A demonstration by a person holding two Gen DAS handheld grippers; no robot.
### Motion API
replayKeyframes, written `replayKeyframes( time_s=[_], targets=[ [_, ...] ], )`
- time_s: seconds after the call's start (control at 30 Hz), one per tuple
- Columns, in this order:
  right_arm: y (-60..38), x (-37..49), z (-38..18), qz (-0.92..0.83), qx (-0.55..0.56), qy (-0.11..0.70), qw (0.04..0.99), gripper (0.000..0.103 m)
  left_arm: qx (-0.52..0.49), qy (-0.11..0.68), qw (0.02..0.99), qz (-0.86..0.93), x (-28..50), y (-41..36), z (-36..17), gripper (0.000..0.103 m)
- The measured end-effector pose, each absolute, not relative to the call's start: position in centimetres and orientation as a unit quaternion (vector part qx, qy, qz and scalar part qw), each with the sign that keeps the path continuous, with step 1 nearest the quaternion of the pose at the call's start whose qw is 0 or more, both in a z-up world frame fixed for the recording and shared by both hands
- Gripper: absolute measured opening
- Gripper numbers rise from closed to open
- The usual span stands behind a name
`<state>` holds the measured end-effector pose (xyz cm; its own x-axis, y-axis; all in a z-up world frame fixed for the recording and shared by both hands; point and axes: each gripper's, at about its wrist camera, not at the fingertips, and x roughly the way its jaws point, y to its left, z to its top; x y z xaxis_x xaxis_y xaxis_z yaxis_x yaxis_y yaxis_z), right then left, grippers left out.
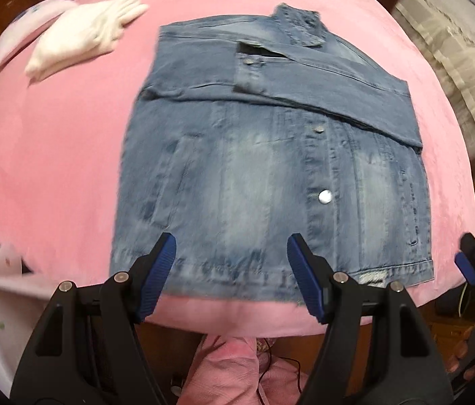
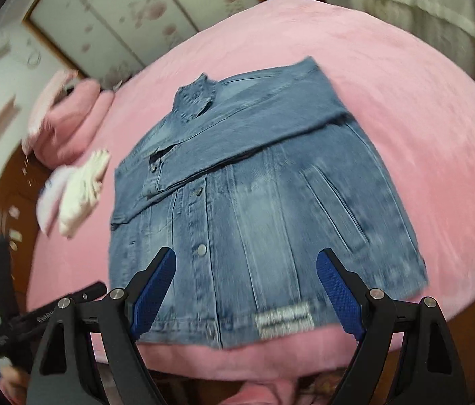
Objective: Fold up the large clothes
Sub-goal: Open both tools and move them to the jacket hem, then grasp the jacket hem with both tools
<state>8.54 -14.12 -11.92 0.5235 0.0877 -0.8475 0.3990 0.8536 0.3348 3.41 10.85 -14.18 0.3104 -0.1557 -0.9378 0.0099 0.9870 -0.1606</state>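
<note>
Denim jacket (image 1: 271, 155) lies flat on the pink bed (image 1: 52, 155), sleeves already crossed in, both the left hand-held gripper (image 1: 230, 276) and right hand-held gripper (image 2: 244, 290) wide open and empty near the hem (image 2: 224, 324), so grabbing it and folding upward looks next.

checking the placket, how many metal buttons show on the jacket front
3 in the left wrist view: near the hem, mid-placket, on the folded sleeve cuff. Others may hide under the sleeve on the denim jacket.

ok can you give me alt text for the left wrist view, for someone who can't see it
A blue denim jacket lies flat on a pink bed cover, buttons up, its sleeves folded across the chest. The open left gripper hovers over the near hem, holding nothing. A folded white garment sits at the far left, and the right gripper shows at the right edge.
</note>
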Motion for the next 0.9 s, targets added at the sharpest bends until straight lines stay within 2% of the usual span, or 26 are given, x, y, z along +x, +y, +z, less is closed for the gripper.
replayKeyframes(
  time_s=[0.23, 0.57, 0.8, 0.9],
  targets=[
    [-18.7, 1.5, -13.7, -0.110, 0.346, 0.456, 0.813, 0.087, -0.120, 0.598, 0.793, -0.004, -0.9, 16.6, -17.4, 0.066],
    [-24.7, -4.5, -21.7, -0.166, 0.479, 0.437, 0.743, 0.087, -0.214, 0.603, 0.768, 0.032, -2.7, 20.9, -25.0, 0.066],
    [-27.5, -7.2, -27.2, -0.230, 0.585, 0.350, 0.695, 0.081, -0.297, 0.586, 0.749, 0.083, -2.2, 21.4, -29.9, 0.066],
    [-28.2, -8.1, -28.1, -0.276, 0.618, 0.289, 0.678, 0.080, -0.333, 0.563, 0.748, 0.111, -2.1, 21.8, -30.6, 0.071]
  ],
)
